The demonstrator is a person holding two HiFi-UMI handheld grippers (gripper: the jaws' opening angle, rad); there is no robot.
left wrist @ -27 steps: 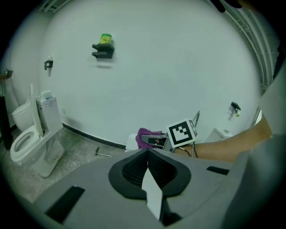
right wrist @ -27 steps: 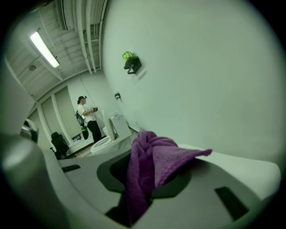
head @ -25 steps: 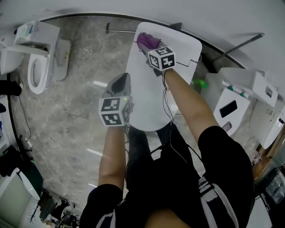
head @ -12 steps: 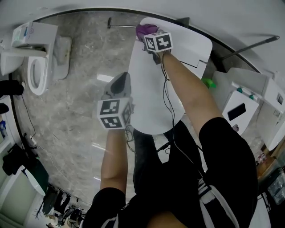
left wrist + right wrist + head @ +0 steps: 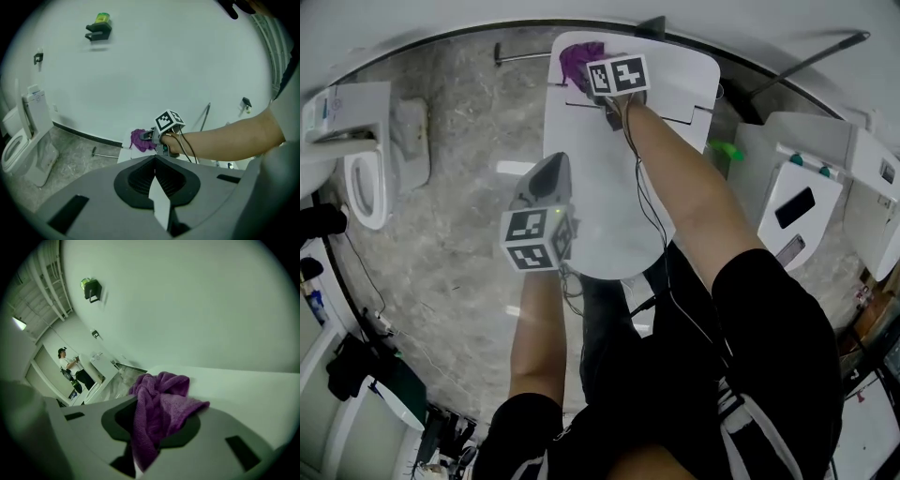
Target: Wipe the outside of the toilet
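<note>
Head view: right hand-held gripper [image 5: 589, 75] pinches a purple cloth [image 5: 575, 59] at the 12 o'clock end of the toilet [image 5: 614, 216], the cloth bunched at 11 o'clock from its marker cube. Left hand-held gripper [image 5: 547, 178], jaws pressed together on nothing, hovers at the lid's 9 o'clock edge.

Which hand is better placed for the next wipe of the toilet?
Right. The right gripper grips the purple cloth at the rear of the toilet; the left gripper is shut and empty.

Right gripper [image 5: 591, 75] is up on the tank of the white ceramic toilet [image 5: 609, 206], crumpled purple cloth [image 5: 575, 58] at its tip by the left corner. Left gripper [image 5: 549, 167] hangs over the closed lid's left edge.
</note>
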